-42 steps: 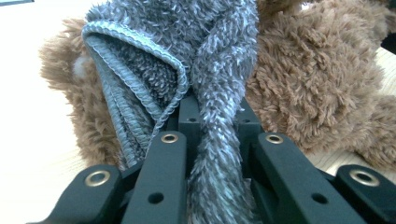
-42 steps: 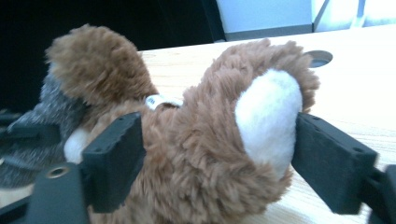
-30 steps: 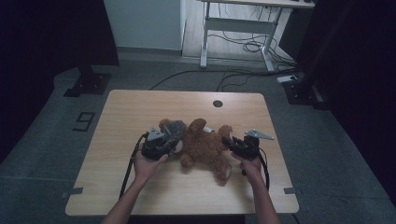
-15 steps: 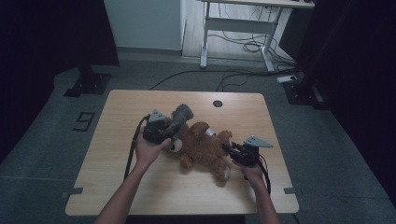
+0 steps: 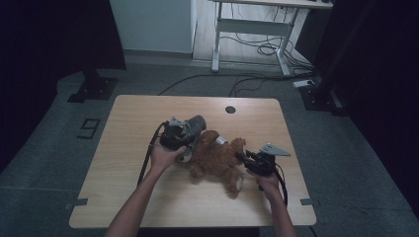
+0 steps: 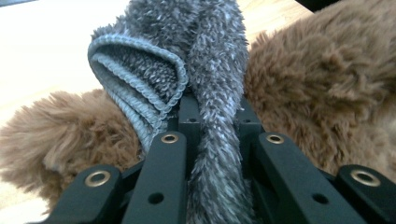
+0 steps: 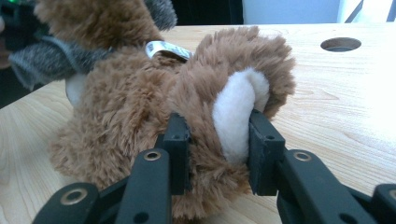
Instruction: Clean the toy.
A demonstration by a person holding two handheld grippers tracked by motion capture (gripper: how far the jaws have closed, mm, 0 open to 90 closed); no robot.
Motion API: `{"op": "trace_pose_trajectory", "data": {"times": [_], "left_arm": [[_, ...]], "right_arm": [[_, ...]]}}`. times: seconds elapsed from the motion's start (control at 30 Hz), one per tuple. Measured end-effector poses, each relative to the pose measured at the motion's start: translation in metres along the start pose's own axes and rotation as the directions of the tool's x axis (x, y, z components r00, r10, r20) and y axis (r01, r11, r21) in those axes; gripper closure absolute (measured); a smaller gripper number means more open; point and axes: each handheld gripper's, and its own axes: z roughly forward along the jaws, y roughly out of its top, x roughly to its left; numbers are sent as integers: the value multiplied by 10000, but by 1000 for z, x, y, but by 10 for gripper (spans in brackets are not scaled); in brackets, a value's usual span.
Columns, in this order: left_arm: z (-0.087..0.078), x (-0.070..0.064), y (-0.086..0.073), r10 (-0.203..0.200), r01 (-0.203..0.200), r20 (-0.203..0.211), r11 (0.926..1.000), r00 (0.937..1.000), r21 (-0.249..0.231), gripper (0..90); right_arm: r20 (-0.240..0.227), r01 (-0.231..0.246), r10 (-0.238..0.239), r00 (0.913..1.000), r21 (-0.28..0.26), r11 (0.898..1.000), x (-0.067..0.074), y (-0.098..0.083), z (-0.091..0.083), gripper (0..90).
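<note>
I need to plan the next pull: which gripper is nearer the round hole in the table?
Left. The left gripper, shut on the grey cloth, sits closer to the hole. The right gripper, clamped on the teddy bear's foot, is farther toward the near edge.

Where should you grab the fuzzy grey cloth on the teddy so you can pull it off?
Probably by its loose end, from the teddy's head side. The grey cloth bunches into a narrow strip there, thin enough for two jaws. The left gripper is already shut on that strip, while the right gripper pinches the brown teddy's foot.
</note>
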Motion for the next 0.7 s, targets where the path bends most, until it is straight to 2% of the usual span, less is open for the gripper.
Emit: {"op": "trace_pose_trajectory", "data": {"times": [0.27,0.4,0.5,0.53,0.57,0.7], "left_arm": [[-10,-5,-30,-48,59,281,9992,9996,-400,794],[-12,-7,-36,-17,32,314,9989,9995,-477,795],[-12,-6,-36,-31,47,351,9989,9994,-462,795],[-13,-6,-38,-51,68,363,9989,9993,-465,795],[-13,-6,-38,-51,68,363,9989,9993,-465,795],[-14,-7,-42,-66,88,386,9984,9992,-560,795]], "right_arm": [[135,-103,105,9999,-143,9998,0,1,0,642],[231,-248,251,9994,-139,9996,0,1,1,621],[200,-443,445,9988,-65,9990,1,2,-1,564],[196,-533,535,9984,-102,9985,1,3,-5,488],[196,-533,535,9984,-102,9985,1,3,-5,488],[8,-867,867,9962,-140,9961,0,5,-10,374]]}}
